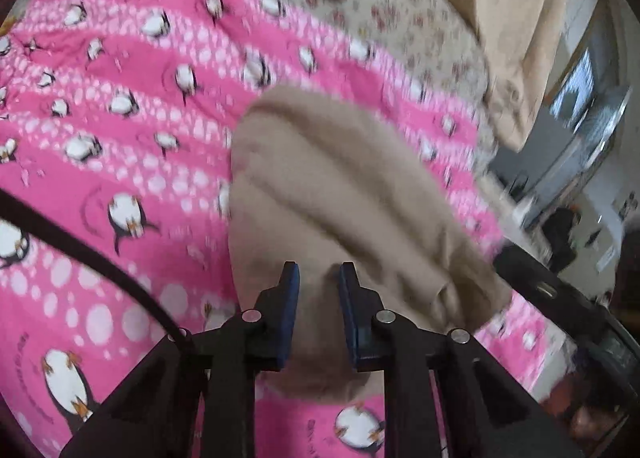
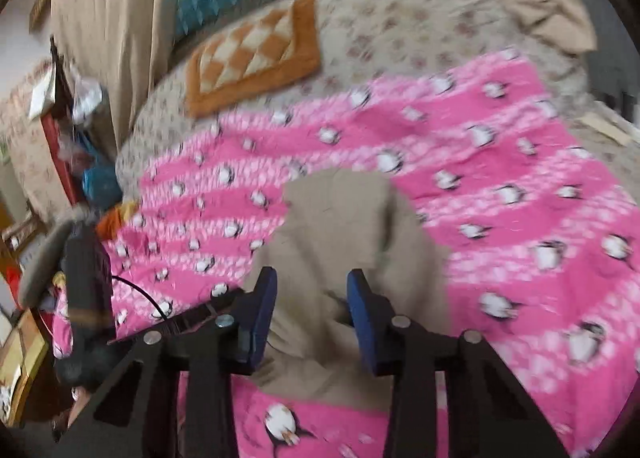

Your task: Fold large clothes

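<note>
Beige garment [image 1: 340, 194] lies bunched on the pink penguin blanket [image 1: 120, 98] covering the bed. My left gripper [image 1: 319, 274] and right gripper [image 2: 312, 282] hover above it, both released. Folding seems barely begun; next I should pinch an edge.

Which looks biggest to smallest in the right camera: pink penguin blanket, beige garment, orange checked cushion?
1. Pink penguin blanket.
2. Beige garment, though nearness to the camera inflates it.
3. Orange checked cushion, farther away, so its true size is unsure.
</note>
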The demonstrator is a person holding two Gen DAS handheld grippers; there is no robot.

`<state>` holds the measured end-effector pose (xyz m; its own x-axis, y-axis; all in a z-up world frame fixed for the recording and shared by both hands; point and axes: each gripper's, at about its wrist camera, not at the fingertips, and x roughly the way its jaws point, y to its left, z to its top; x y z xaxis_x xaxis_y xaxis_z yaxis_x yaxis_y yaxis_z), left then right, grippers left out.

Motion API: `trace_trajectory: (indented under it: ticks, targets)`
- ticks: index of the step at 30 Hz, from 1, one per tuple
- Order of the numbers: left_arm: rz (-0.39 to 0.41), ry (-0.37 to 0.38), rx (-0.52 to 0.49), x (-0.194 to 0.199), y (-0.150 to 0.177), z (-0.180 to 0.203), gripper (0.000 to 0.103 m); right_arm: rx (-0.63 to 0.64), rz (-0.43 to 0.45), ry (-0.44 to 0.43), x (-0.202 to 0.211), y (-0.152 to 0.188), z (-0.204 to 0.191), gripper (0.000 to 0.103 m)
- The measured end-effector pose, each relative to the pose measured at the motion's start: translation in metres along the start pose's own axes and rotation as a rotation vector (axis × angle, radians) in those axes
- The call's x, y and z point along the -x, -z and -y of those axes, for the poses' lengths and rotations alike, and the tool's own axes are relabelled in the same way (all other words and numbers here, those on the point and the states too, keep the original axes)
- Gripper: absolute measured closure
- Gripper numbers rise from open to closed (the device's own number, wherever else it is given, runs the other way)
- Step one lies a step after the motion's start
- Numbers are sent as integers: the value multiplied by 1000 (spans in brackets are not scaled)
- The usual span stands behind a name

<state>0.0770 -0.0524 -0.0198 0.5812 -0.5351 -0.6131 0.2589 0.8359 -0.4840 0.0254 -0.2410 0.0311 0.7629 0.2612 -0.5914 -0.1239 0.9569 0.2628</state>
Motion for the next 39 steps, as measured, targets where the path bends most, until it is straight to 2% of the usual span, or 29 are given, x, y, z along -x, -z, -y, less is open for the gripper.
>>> trace_trajectory:
  ticks: [2, 3, 5, 6, 9, 11, 12, 13, 15, 17, 19, 21, 23, 25, 27, 29, 30, 32, 34, 36, 39]
  targets:
    - [-35, -16, -19, -6, 7, -1, 103, -3, -92, 80, -30, 7, 5, 84]
    - [-47, -18, -21, -7, 9, -1, 103, -39, -126, 122, -37, 11, 15, 87]
    - [-69, -25, -27, -9, 13, -2, 103, -153, -147, 194, -37, 19, 47, 98]
    - [-79, -33, -40, -10, 16, -1, 103, -197, -152, 225, -34, 23, 60, 98]
    - [-79, -94, -97, -9, 23, 5, 103, -304, -203, 329, -34, 37, 101, 89]
    - [-80, -94, -91, -8, 25, 3, 103, -392, -210, 253, -31, 46, 119, 88]
    - [-79, -85, -76, -6, 25, 1, 103, -383, -190, 252, -25, 47, 119, 88]
    - [-79, -79, -70, -4, 25, -1, 103, -340, -155, 281, -15, 44, 113, 88]
    - [-76, -69, -73, -2, 26, -1, 103, -253, -29, 328, 11, 36, 96, 88]
    - [-69, -64, -82, -2, 29, 0, 103, -151, 97, 286, 33, 26, 67, 88]
    - [-64, -72, -102, -2, 32, 2, 103, -45, 141, 200, 37, 23, 37, 88]
    - [-67, -78, -114, -3, 34, 4, 103, 11, 67, 114, 15, 26, 21, 89]
    - [-69, -72, -113, -2, 35, 4, 103, -13, -54, 178, -15, 32, 30, 89]
    - [-69, -43, -104, 3, 32, 4, 103, -161, -197, 209, -44, 43, 64, 95]
    - [-39, -27, -94, 11, 27, 5, 103, -237, -204, 192, -42, 45, 78, 95]
    - [12, -14, -86, 22, 17, 9, 103, -181, -223, 274, -39, 44, 75, 95]
    - [49, -8, -80, 28, 8, 12, 103, -196, -226, 263, -36, 45, 76, 95]
    - [71, 0, -72, 29, -9, 16, 103, -199, -174, 266, -19, 34, 78, 95]
    - [70, 8, -50, 24, -27, 16, 103, -127, -51, 301, 5, 10, 61, 94]
    - [60, -7, -28, 9, -44, 13, 103, -94, 15, 271, 12, -14, 51, 94]
    - [49, -32, -19, -13, -49, 6, 103, -26, 24, 231, -2, -60, 29, 94]
